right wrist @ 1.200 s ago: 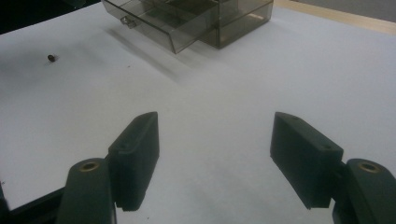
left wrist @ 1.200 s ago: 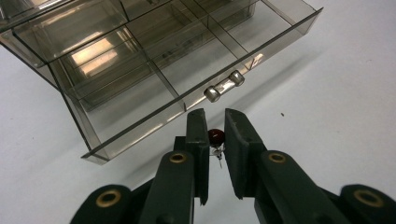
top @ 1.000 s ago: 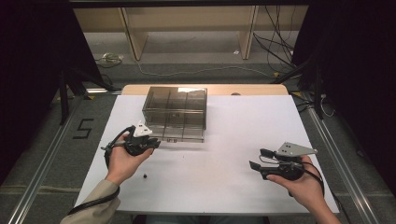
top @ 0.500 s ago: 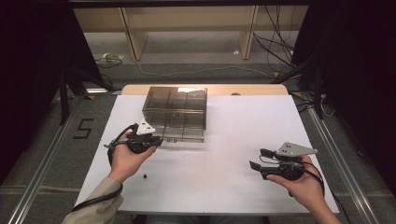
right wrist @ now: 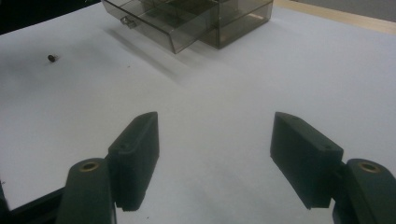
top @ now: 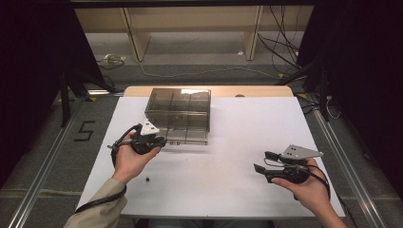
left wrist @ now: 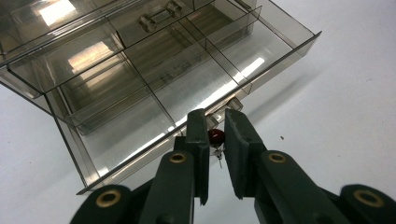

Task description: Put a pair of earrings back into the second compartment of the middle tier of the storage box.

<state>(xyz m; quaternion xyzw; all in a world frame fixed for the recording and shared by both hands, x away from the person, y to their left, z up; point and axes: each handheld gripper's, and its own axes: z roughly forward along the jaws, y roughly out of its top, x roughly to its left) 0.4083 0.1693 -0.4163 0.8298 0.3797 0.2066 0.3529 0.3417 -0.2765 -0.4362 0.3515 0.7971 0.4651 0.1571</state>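
Now the left gripper (left wrist: 215, 140), jaws pinching a small red bead (left wrist: 215, 136), has advanced to the open drawer (left wrist: 187, 88); right gripper (right wrist: 215, 158) gapes idle.

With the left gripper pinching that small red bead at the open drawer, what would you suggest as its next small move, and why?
Probably ease the left gripper forward over the drawer's front wall, then open. Its jaws are closed on the red bead, which sits just outside the front edge, near the handle, not over a compartment. The right gripper is open, apart on the table.
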